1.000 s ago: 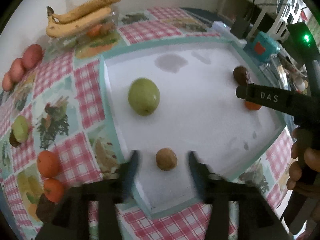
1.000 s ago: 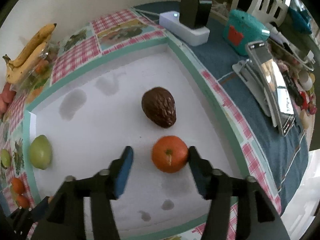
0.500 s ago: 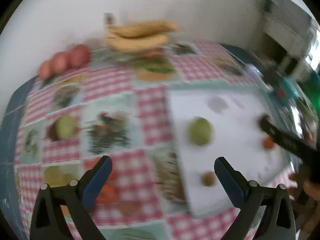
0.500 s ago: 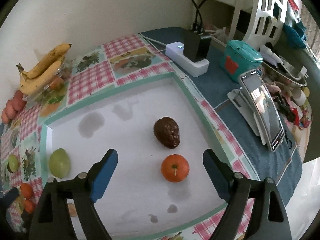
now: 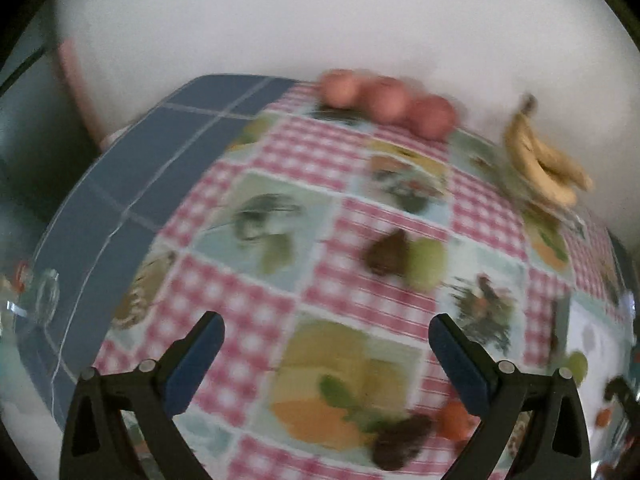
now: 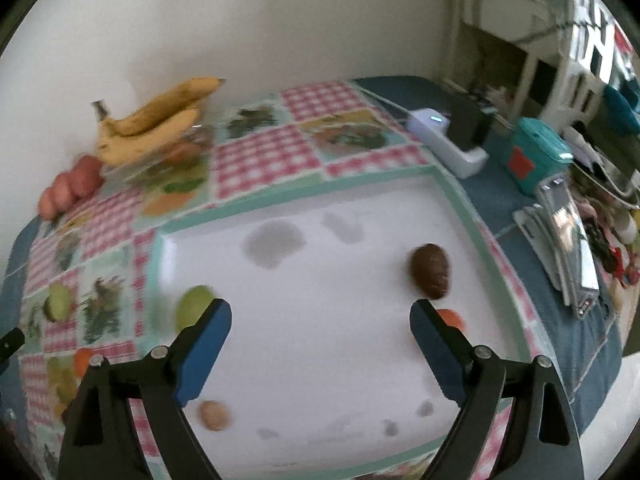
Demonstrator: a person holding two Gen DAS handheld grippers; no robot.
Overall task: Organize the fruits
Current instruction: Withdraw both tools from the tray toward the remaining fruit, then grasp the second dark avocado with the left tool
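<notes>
My right gripper (image 6: 320,316) stands open and empty above the white tray (image 6: 320,360). On the tray lie a green fruit (image 6: 194,308), a dark avocado (image 6: 430,276), a brown kiwi (image 6: 214,416) and an orange (image 6: 452,318), which is half hidden behind the right finger. My left gripper (image 5: 326,332) is wide open and empty over the checked tablecloth, left of the tray (image 5: 592,344); this view is blurred. Ahead of it a green fruit (image 5: 426,258) touches a dark one (image 5: 386,256). A dark avocado (image 5: 400,440) and an orange (image 5: 454,420) lie near its right finger.
Bananas (image 6: 156,120) and red fruits (image 6: 68,192) sit by the back wall. A white power strip (image 6: 444,140), a teal box (image 6: 536,160) and a phone on a stand (image 6: 568,240) crowd the table's right side. A glass (image 5: 48,292) stands at the table's left edge.
Both grippers opened. The left one let go of the kiwi and swung left off the tray over the tablecloth. The right one released the orange and drew back and up.
</notes>
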